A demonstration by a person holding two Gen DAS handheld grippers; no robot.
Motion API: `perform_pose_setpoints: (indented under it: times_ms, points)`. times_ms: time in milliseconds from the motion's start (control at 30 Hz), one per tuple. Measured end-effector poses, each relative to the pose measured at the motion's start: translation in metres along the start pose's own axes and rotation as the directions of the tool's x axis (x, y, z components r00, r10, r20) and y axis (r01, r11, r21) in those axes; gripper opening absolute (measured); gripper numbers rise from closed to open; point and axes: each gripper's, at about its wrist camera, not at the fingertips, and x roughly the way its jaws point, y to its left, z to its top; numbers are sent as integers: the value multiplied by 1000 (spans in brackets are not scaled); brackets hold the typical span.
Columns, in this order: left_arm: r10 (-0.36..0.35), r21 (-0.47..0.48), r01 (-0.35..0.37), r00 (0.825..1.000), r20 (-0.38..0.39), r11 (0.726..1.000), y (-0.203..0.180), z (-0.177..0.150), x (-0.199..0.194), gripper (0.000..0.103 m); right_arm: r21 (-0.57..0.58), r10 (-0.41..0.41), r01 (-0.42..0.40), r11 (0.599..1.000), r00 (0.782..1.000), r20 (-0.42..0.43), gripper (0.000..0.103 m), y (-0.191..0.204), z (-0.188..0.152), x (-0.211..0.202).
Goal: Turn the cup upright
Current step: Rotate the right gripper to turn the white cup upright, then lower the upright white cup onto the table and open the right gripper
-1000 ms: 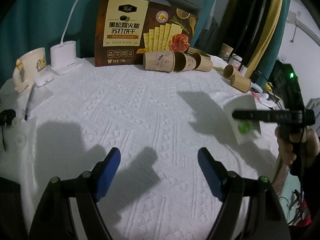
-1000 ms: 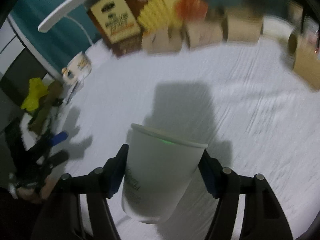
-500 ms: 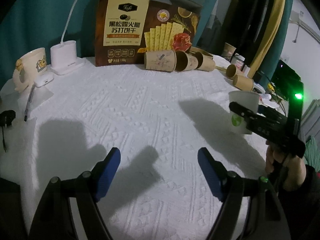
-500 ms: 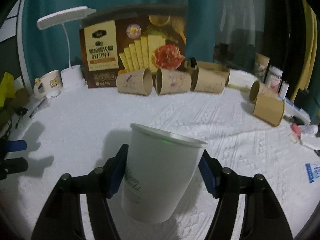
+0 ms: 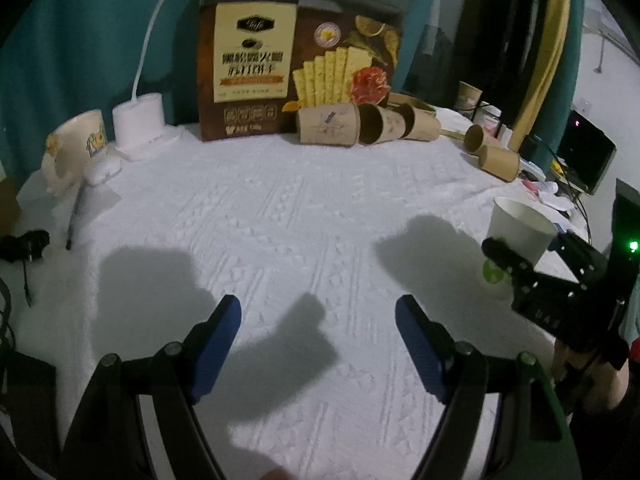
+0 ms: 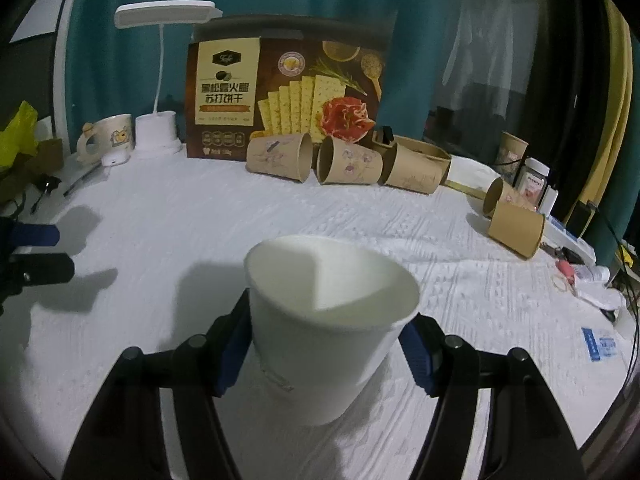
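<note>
Your right gripper pinches the white paper cup by its side walls, mouth up, its base on or just above the white cloth at the near right. It looks light, thin and easily crushed, so hold it gently below the rim. Your left gripper hangs spread and empty over the near cloth.
</note>
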Motion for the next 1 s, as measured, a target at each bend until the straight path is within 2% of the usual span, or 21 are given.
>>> perform_pose_setpoints:
  times_ms: [200,367,700,733,800,1000]
  points:
    - [-31,55,29,999,37,998,-14,-5,-14,80,34,7,-7,999,1000,-21,64,-1,-17,-5]
    - [-64,53,66,998,-23,996,-25,-13,-9,80,66,26,-24,998,999,-27,64,-3,-27,-9]
    - [-49,30,50,999,-23,998,-38,-30,-17,80,101,42,-37,994,998,-49,64,-11,-45,-33]
    - [-36,34,36,999,-21,999,-40,-31,-18,81,107,44,-38,994,998,-52,64,-14,-46,-36]
    - [-17,48,17,1000,-8,999,-43,-33,-22,89,125,47,-40,991,997,-57,64,-18,-51,-44]
    - [-18,89,17,1000,8,996,-53,-36,-32,92,175,28,-14,984,997,-76,65,-36,-61,-71]
